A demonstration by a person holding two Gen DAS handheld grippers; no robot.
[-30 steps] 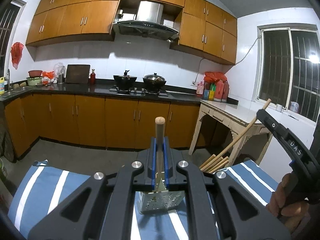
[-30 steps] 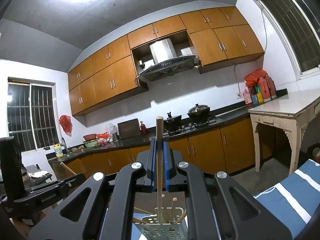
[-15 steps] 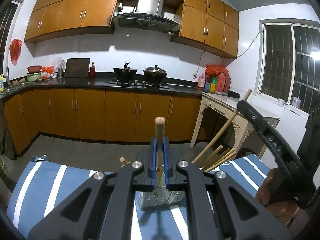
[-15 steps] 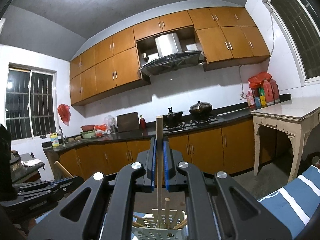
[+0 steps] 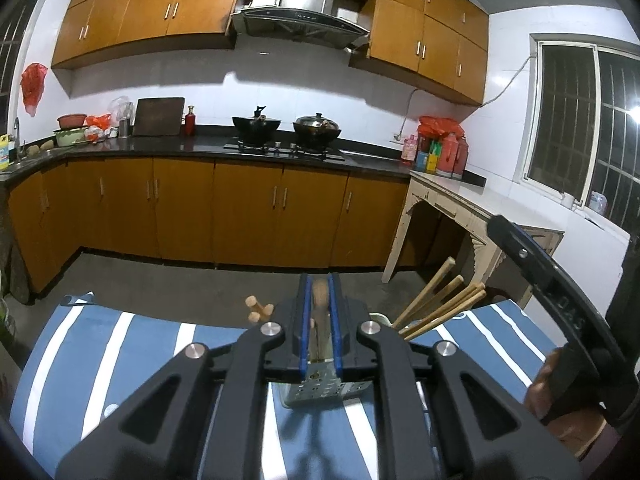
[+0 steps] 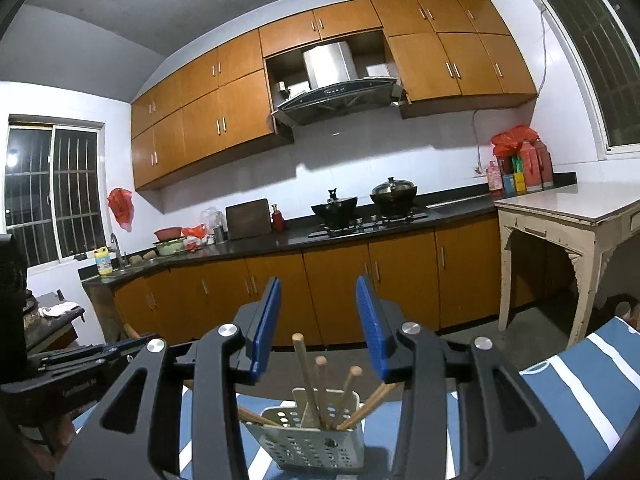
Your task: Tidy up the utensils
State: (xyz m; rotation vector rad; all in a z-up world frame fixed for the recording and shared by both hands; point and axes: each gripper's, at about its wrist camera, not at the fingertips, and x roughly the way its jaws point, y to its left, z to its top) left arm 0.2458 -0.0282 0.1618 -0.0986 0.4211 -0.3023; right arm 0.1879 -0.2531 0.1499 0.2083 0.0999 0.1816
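A blue-and-white striped cloth covers the counter in the foreground, with a kitchen of orange-brown cabinets behind it. On the cloth stands a perforated metal utensil holder, and it is here that the task's things gather — several wooden chopsticks stand and lean in it, their round tips fanning out above the rim.

The right tongs hover just above and behind the holder with their blue pads spread wide. They have just been opening, and nothing is pinched between them; one chopstick stands free in the holder below the gap.

From the left wrist view, the holder sits just under the left tongs, with more chopsticks leaning out to the right and two round ends showing at the left. The left tongs are nearly pressed together around a brown wooden handle that runs down into the holder. They have just eased open slightly; whether the pads still press on the handle cannot be told. At the right edge of this view a hand grips the black body of the other tool.
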